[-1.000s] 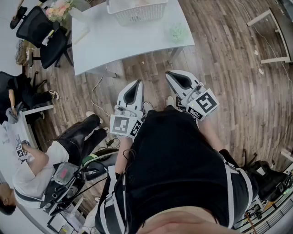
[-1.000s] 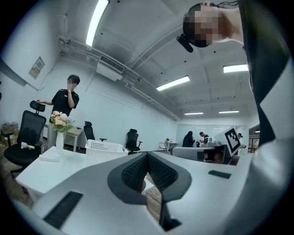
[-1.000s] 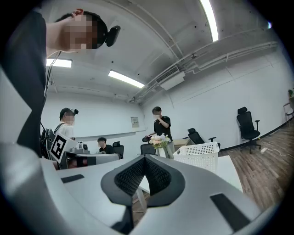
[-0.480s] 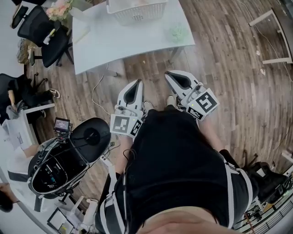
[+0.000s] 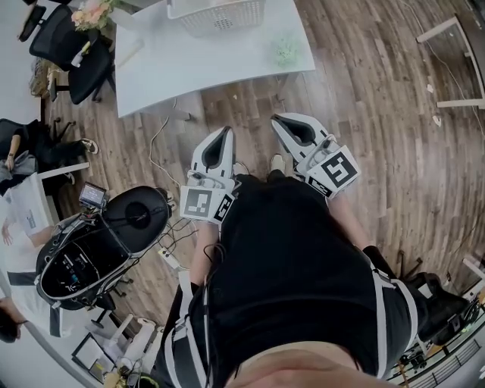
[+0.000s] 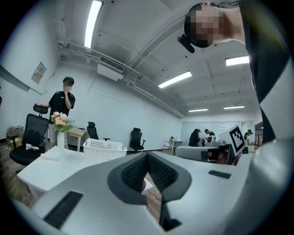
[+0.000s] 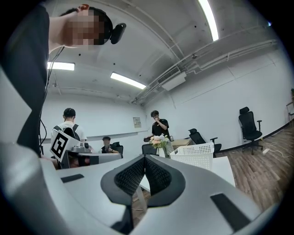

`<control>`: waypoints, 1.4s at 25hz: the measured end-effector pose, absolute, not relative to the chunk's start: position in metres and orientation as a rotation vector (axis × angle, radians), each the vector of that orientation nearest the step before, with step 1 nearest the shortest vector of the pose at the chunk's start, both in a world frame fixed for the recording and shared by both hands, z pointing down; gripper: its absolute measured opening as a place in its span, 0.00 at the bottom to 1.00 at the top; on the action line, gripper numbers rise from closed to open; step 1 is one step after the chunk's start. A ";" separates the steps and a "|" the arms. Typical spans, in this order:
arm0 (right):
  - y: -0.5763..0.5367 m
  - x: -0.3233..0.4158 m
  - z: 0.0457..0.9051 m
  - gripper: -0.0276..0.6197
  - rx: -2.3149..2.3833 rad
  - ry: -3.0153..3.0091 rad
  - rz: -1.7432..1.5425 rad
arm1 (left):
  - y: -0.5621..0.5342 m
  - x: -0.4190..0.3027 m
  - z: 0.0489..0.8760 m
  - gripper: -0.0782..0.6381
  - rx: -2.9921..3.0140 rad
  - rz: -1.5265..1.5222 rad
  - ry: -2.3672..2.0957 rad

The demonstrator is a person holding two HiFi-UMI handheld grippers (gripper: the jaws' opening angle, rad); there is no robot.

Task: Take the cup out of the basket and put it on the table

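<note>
Now left gripper [image 5: 224, 133], right gripper [image 5: 277, 121] closed, empty, ribbed black fingers [image 6: 132, 174] touching; white perforated basket [image 5: 216, 17] on smooth table [image 5: 189, 64].

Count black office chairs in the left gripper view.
3: far-left chair beside the table; middle chair beyond the basket; right chair further right. Others may hide behind the left gripper.

Two tools [image 5: 226, 131] [image 5: 277, 120], one basket [image 5: 216, 17], one table [image 5: 197, 64], one bunch of flowers [image 5: 92, 14].

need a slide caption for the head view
A person faces the table and basket, left gripper and right gripper both shut and empty.
</note>
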State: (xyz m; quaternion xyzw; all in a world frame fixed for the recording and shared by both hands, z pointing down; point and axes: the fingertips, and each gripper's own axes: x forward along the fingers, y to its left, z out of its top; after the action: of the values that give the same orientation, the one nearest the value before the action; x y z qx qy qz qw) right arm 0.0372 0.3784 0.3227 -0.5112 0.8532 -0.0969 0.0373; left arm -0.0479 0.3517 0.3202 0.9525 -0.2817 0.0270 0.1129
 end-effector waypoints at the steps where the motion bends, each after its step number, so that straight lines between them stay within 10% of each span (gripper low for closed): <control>1: 0.378 0.042 0.324 0.07 -1.562 2.617 -0.306 | 0.351 -0.043 0.322 0.14 2.794 0.084 -0.832; 35: 0.224 0.012 0.318 0.07 -1.703 2.604 -0.310 | 0.187 -0.068 0.318 0.14 2.851 0.100 -0.700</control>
State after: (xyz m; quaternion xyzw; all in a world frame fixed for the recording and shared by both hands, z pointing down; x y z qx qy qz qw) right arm 0.0116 0.2237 0.3177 -0.5447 0.8327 -0.0992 0.0072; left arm -0.0683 0.1868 0.3178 0.9656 -0.2369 0.0338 0.1019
